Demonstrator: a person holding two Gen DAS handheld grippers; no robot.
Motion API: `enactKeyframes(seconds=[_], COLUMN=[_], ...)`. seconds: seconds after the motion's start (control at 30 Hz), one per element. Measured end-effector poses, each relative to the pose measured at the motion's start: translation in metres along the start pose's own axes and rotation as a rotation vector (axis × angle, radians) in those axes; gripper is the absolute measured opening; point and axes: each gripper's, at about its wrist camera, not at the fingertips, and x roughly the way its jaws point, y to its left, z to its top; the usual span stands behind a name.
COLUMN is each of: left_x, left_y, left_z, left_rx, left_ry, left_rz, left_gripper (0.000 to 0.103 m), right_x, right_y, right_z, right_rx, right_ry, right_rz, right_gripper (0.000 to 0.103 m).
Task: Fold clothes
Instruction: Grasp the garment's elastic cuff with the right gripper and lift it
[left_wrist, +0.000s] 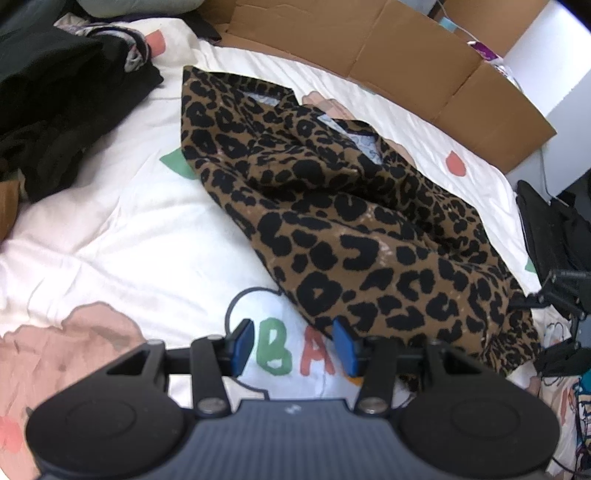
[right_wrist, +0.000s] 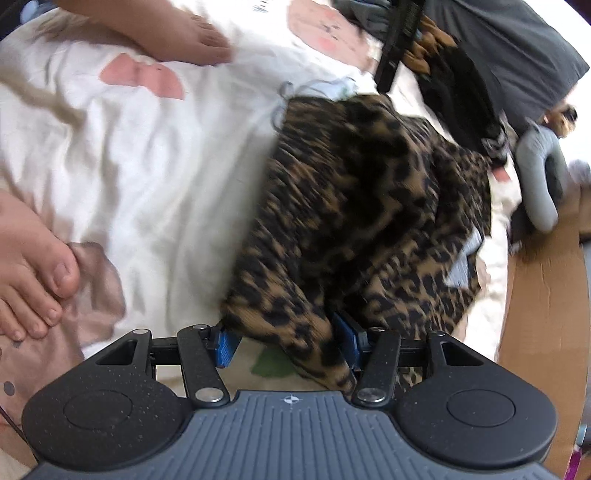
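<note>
While the leopard-print garment (left_wrist: 354, 221) lies crumpled on a white bedsheet (left_wrist: 122, 229) printed with pink and green shapes and coloured letters, two grippers attend it.

Left gripper (left_wrist: 293, 345): jaws stand apart with nothing between them; only the sheet's printed letters show in the gap. Its blue pads (left_wrist: 243, 341) sit just beside the garment's near edge, one pad close against the fabric.

Right gripper (right_wrist: 290, 343): a fold of the garment (right_wrist: 362, 206) lies between its blue pads (right_wrist: 223, 347); motion blur hides whether the pads press on it.

Surroundings: a heap of dark clothes (left_wrist: 55, 110) at the sheet's far left; flattened cardboard (left_wrist: 406, 62) along the far edge of the bed; a grey neck pillow (right_wrist: 543, 173) by the cardboard in the right wrist view; two bare feet (right_wrist: 33, 277) resting on the sheet, well apart from the garment.
</note>
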Motion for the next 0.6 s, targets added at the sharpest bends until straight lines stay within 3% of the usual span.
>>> enactKeyframes(seconds=[0.07,0.17,0.3,0.6], left_x=[0.001,0.003,0.006,0.009], left_y=[0.001,0.0,-0.002,-0.014], left_z=[-0.003,-0.005,-0.006,-0.001], left_rx=[-0.007,-0.006,0.005,0.047], left_ry=[0.008,0.018,0.025,0.023], left_rz=[-0.001,-0.008,-0.019,-0.039], left_gripper=[0.05,0.05,0.05,0.05], right_x=[0.003,0.007,0.002,-0.028], right_y=[0.001,-0.006,-0.02,-0.069], right_z=[0.003,0.005,0.005,-0.016], right_rx=[0.006,0.073,0.178,0.685], right_ry=[-0.002,0.008,-0.007,-0.07], right_rz=[0.009,0.064,0.074,0.099], right_gripper=[0.059,0.043,0.018,0.016])
